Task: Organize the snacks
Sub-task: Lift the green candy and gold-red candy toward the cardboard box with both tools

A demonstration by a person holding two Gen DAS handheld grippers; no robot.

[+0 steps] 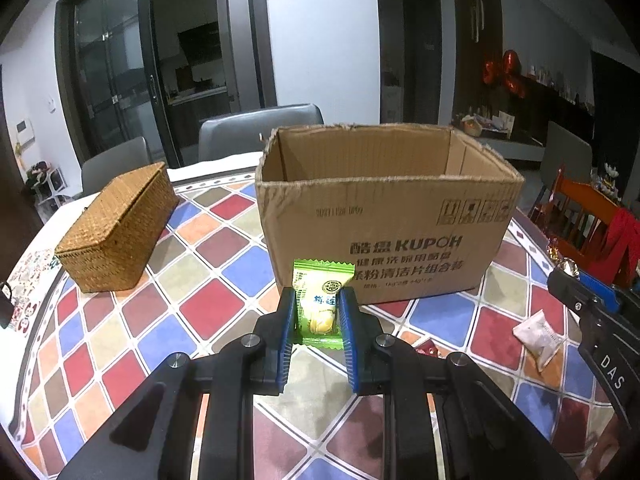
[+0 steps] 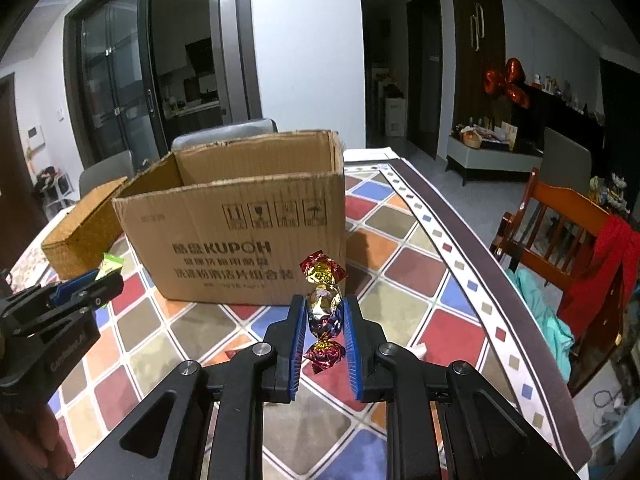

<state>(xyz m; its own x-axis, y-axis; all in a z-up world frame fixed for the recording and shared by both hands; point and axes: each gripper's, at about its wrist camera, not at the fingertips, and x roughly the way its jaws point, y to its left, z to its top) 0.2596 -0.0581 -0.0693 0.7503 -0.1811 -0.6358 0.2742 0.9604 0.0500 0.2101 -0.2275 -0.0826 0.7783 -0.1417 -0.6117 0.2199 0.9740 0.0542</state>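
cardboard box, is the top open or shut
Open. The cardboard box stands upright on the table with no flaps over its top; both wrist views look past its ragged rim to the inner walls. Its contents cannot be seen.

Left claw (image 1: 318, 312) & right claw (image 2: 325, 318) both clamped, tilted down.
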